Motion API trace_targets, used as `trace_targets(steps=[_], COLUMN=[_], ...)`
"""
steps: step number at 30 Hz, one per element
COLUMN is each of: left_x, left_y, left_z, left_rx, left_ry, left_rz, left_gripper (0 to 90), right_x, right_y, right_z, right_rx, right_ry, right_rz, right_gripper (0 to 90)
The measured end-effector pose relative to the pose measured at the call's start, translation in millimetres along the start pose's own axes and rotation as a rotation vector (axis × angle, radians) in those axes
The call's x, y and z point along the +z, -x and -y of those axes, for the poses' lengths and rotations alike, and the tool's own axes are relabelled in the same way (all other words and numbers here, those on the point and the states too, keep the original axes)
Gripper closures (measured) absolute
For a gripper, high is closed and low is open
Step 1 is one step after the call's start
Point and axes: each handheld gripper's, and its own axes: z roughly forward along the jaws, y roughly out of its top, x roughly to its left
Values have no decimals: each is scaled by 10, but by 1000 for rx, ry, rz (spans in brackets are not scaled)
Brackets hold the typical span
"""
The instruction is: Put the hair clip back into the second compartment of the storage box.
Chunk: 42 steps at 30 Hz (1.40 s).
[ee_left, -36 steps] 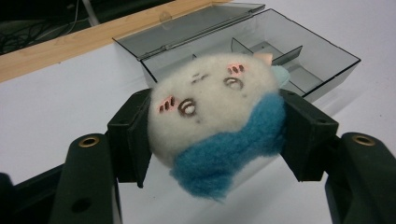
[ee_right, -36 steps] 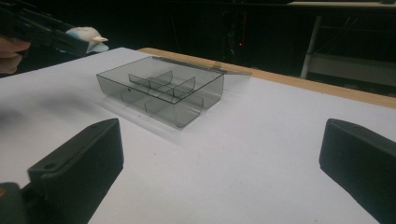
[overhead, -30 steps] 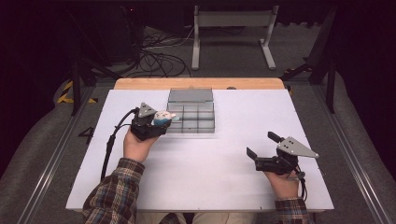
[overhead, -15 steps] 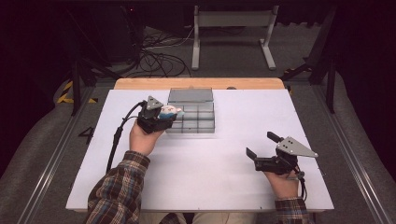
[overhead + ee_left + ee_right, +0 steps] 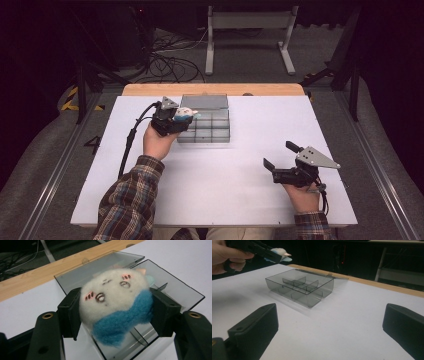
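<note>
**Materials and surfaces**

The plush toy (image 5: 115,307) at frame centre is fuzzy felted wool, white and blue. The compartment box (image 5: 160,277) behind it is smooth, glossy smoked plastic. The table top (image 5: 240,175) looks matt white, with a wooden edge (image 5: 210,89) at top. The left gripper (image 5: 172,120) is matt black plastic.

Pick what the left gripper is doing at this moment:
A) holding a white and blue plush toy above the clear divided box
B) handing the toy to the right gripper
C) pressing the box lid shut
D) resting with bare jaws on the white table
A: the left gripper has its jaws clamped on the plush toy, which hangs above the divided box.
</note>
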Motion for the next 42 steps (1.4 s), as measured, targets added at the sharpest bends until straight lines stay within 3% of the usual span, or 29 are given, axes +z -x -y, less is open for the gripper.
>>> trace_targets(steps=[8,11,15,20,42], left_x=[118,166,222,290,623], left_y=[45,60,64,41,90], left_z=[-76,-94,-125,-131,-138], left_rx=[29,9,21,-20,-51], left_ry=[9,12,20,41,20], left_rz=[7,21,23,40,42], left_gripper=[357,357,357,357,355], right_x=[2,1,1,4,22], right_y=[0,0,1,3,3], right_z=[0,0,-1,-1,0], right_rx=[-2,-1,0,-2,-2], right_ry=[-3,-1,-2,0,-5], right_rz=[1,0,-1,-1,-6], right_gripper=[9,9,9,9,9])
